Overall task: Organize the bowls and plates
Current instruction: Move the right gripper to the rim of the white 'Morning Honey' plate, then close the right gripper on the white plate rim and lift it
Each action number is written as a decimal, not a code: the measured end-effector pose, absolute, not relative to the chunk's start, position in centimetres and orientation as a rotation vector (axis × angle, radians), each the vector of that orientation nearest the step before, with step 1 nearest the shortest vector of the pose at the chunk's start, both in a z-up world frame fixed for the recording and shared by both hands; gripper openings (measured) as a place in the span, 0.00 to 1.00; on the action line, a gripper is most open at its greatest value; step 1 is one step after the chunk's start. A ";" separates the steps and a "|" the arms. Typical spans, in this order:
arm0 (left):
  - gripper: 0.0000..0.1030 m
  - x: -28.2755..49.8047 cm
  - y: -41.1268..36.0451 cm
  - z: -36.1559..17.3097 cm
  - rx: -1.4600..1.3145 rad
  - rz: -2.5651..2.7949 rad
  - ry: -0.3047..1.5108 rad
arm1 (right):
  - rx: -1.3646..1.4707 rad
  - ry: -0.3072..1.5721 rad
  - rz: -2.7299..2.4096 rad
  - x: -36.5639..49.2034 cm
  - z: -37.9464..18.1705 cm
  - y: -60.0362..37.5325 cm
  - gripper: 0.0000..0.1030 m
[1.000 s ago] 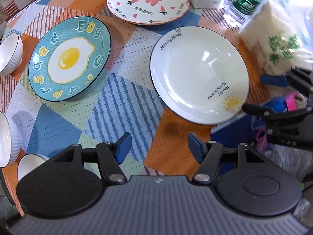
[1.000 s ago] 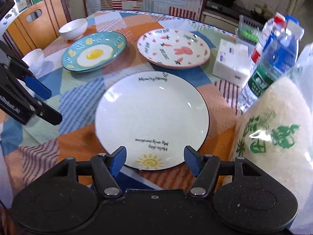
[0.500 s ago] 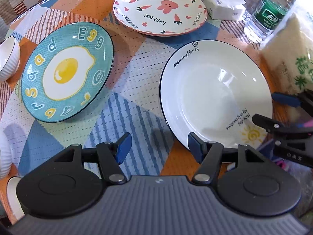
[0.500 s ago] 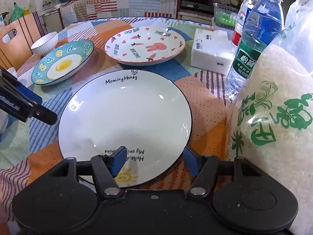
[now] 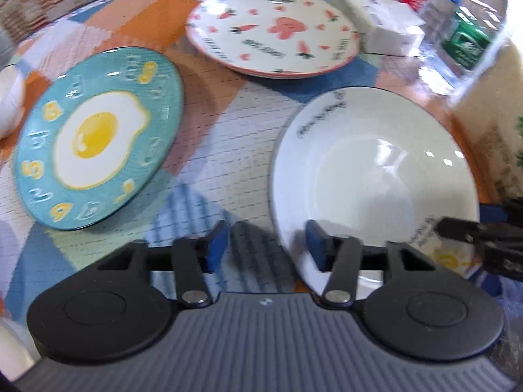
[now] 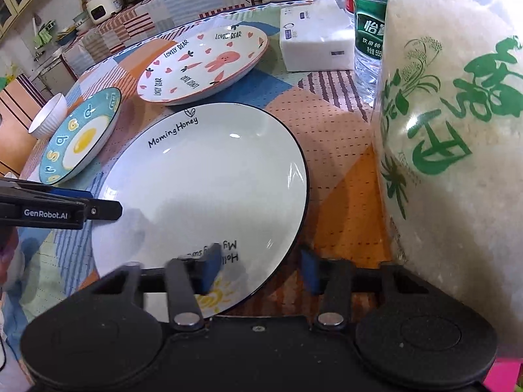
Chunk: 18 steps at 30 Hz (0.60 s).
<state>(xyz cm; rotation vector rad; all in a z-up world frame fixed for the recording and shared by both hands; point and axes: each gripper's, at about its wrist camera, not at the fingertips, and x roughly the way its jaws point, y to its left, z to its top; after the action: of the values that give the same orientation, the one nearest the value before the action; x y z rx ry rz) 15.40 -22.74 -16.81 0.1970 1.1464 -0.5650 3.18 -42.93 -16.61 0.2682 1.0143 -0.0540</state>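
Left gripper (image 5: 266, 245): jaws part-spread and just narrowed; one blue pad over the near-left rim of the white plate (image 5: 372, 176), the other over bare cloth outside it. The rim sits between them; no pinch is visible yet.
Right gripper (image 6: 258, 269): jaws also just narrowed, still apart; the left pad lies over the plate's sun motif, the right pad outside the rim above the tablecloth (image 6: 330, 150). The rim is straddled, not seen clamped.
White plate: flat on the cloth, at 12 o'clock from both grippers, which stand at its near edge, one toward each side.
Change: against the earlier views the plate fills more of both pictures, both tools are lower and closer, and each pair of pads now brackets the rim instead of hanging short of it.
Meaning for the task: likely the start of a two-handed lift of this plate for stacking; nothing is stacked so far.
Egg plate (image 5: 94, 137): at 10 o'clock of the white plate, apart from it.
Rabbit plate (image 5: 274, 32): at 12 o'clock, apart.
White bowl (image 6: 49, 116): beyond the egg plate, at 10 o'clock.
Rice bag (image 6: 457, 150): at 3 o'clock, close to the right gripper; a probable obstruction to the lift.
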 end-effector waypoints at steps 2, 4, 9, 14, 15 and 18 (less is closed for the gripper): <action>0.17 15.6 -22.8 -16.8 0.161 -0.602 1.166 | 0.247 1.000 -0.060 3.2 -16.7 -42.7 0.35; 0.18 15.4 -23.2 -16.8 0.186 -0.605 1.157 | 0.257 0.984 -0.063 3.1 -16.8 -42.8 0.35; 0.20 15.0 -23.1 -16.9 0.175 -0.607 1.126 | 0.288 0.933 -0.063 2.7 -17.1 -43.3 0.35; 0.21 14.5 -23.4 -16.9 0.204 -0.596 1.106 | 0.285 0.940 -0.063 2.7 -17.0 -43.3 0.32; 0.21 14.3 -23.5 -16.8 0.227 -0.593 1.098 | 0.291 0.946 -0.059 2.7 -16.9 -43.4 0.31; 0.22 13.8 -23.0 -16.6 0.244 -0.593 1.103 | 0.306 0.956 -0.019 2.5 -16.9 -43.7 0.28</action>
<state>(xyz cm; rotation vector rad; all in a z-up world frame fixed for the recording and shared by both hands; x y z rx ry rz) 13.83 -23.05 -16.59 0.2445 1.1032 -0.5934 2.51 -43.66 -16.86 0.3055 0.9555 -0.0187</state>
